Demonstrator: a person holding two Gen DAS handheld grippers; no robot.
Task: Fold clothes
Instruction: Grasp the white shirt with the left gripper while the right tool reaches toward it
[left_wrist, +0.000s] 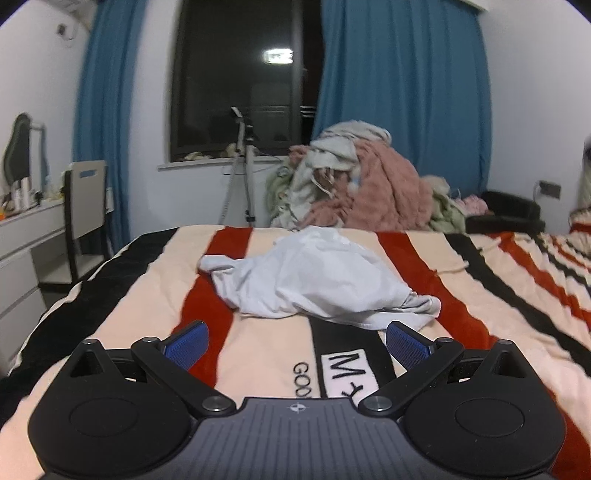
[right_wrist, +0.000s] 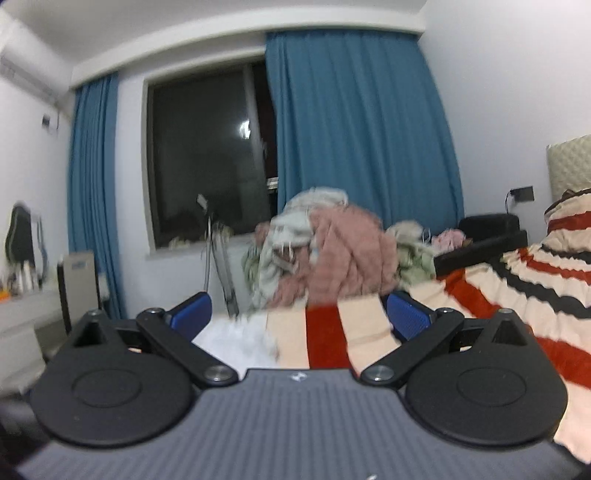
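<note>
A crumpled white garment (left_wrist: 317, 280) lies in a heap on the striped bed cover (left_wrist: 140, 295), just beyond my left gripper (left_wrist: 297, 345). The left gripper is open and empty, its blue pads (left_wrist: 188, 345) spread wide above the cover, short of the garment's near edge. My right gripper (right_wrist: 299, 317) is open and empty too, held higher over the bed. A bit of the white garment (right_wrist: 236, 343) shows low between its fingers, left of centre. The right wrist view is blurred.
A pile of pink, grey and green clothes (left_wrist: 354, 184) sits past the bed's far edge under the window with blue curtains (left_wrist: 399, 92). A tripod (left_wrist: 240, 173) stands beside it. A white desk (left_wrist: 22, 251) and a chair (left_wrist: 83, 214) stand at left. A black seat (left_wrist: 506, 212) is at right.
</note>
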